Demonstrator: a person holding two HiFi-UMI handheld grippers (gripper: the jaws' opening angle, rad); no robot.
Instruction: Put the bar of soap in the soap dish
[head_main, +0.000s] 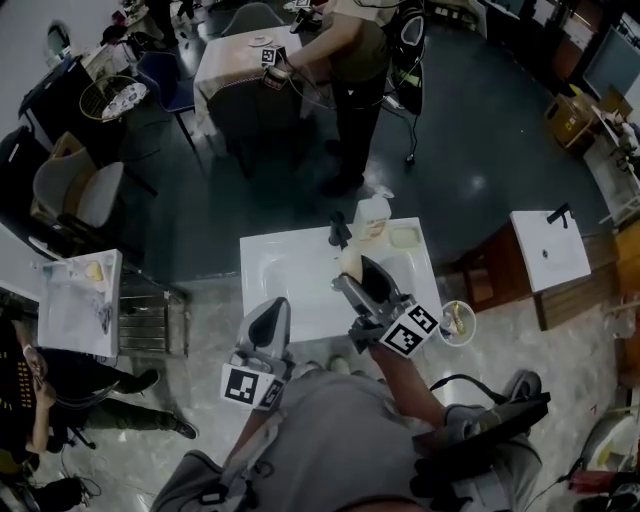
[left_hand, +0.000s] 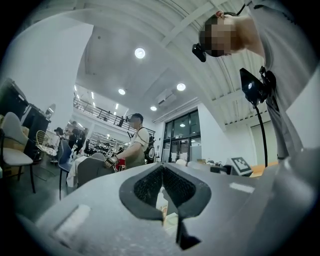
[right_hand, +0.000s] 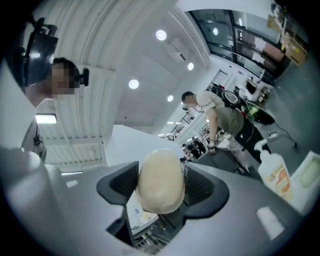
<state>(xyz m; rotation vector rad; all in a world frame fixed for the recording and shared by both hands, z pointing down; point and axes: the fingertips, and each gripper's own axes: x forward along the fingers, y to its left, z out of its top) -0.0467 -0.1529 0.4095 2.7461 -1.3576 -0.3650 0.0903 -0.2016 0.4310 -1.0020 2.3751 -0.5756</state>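
I am reading the right gripper (right_hand: 160, 194) from its own view. Its jaws are pinching the bar of soap (right_hand: 161, 175), a pale rounded lump whose front end is blocking most of what lies past the pads. In the head view the soap is hanging over the white sink top (head_main: 285, 275), near the dark faucet (head_main: 338, 231), and the gripper's body is covering the surface under it.

The left gripper (left_hand: 162, 174) is showing its pads pressed together with only a thin slit behind the tips and nothing in it. Its lens is pointing out across the room, so the sink is mostly hidden from that side.

The soap dish (head_main: 404, 237) is sitting at the far right corner of the sink top, just beside a white bottle (head_main: 372, 212). Whether the dish is holding anything I cannot tell at this size. The bottle is wearing an orange label in the right gripper view, but its print is too small for me to read. Each marker cube is carrying only black-and-white squares.

The left half of the sink top is lying bare, while the dish is crowding the right edge.
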